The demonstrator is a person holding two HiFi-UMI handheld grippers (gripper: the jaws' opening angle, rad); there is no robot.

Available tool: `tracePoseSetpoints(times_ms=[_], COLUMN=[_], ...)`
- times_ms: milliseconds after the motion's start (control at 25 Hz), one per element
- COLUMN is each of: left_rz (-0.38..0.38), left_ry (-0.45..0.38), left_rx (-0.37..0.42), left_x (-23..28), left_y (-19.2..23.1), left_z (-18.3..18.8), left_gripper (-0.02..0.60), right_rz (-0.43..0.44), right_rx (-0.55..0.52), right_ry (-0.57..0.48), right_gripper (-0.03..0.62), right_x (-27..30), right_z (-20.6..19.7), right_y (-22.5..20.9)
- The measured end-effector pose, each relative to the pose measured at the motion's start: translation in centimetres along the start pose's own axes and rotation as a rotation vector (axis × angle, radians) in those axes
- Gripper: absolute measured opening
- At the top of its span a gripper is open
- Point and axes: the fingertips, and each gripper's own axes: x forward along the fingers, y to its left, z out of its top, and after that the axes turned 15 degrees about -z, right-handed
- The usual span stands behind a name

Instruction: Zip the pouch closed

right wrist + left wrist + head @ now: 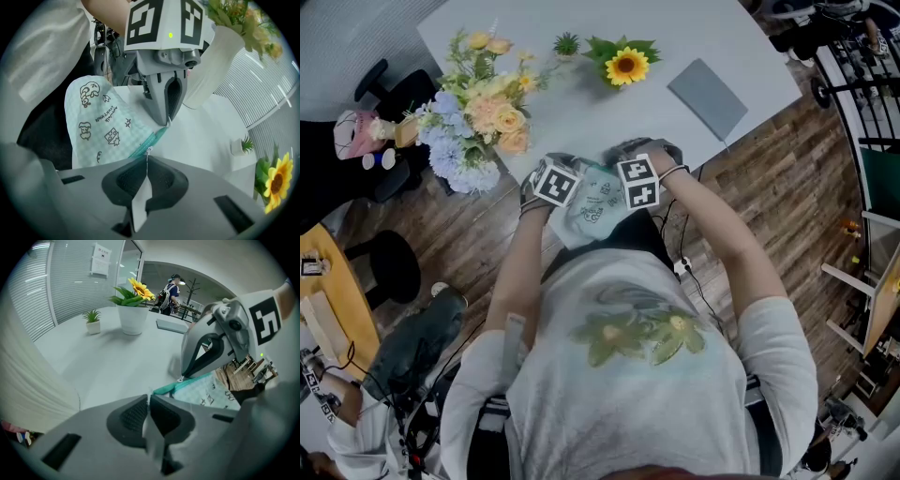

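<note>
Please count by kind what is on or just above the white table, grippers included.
Flowers and plants: 3 (bouquet, small green plant, sunflower)
Grey flat pad: 1
Patterned pouch: 1
Grippers: 2 (left gripper, right gripper), each shut on the pouch
Total: 7

Your pouch [108,126] is a pale mint check scattered with dark doodles and lettering, and its zip band [149,139] is a deeper teal. Your left gripper [149,404] and right gripper [146,161] are grey with black pads [133,416], and each bears black-and-white square markers [638,182]. The desk [619,122] is a pale grey-white. On it you have a yellow sunflower [626,65] with green leaves, a bouquet [483,112] of peach, yellow and pale blue, and a flat grey pad [708,97]. The floor [778,197] is brown wood plank. Your shirt [628,375] is light grey with a yellow-green flower print
</note>
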Motion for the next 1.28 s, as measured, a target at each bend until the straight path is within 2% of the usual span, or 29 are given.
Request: tracePoseSetpoints(times_ms=[520, 840, 1040, 1280], left_rz=[0.031, 0.012, 0.001, 0.003], left_ry=[-0.011, 0.004, 0.026, 0.048], left_rx=[0.024, 0.004, -0.038, -0.029], left_x=[-0.54, 0.10, 0.18, 0.16], left_y=[0.39, 0.14, 0.40, 0.11], left_z=[0.45, 0.03, 0.05, 0.17], left_gripper=[0.026, 0.026, 0.026, 0.026], right_rz=[-0.021, -0.046, -0.069, -0.077], right_rx=[-0.034, -0.008, -0.056, -0.038], right_ry=[0.031, 0.031, 0.045, 0.053], right_gripper=[0.018, 0.018, 0.018, 0.018], right_x=[-0.28, -0.41, -0.46, -0.71], right_z=[-0.05, -0.41, -0.29, -0.45], right_y=[0.33, 0.52, 0.49, 0.74])
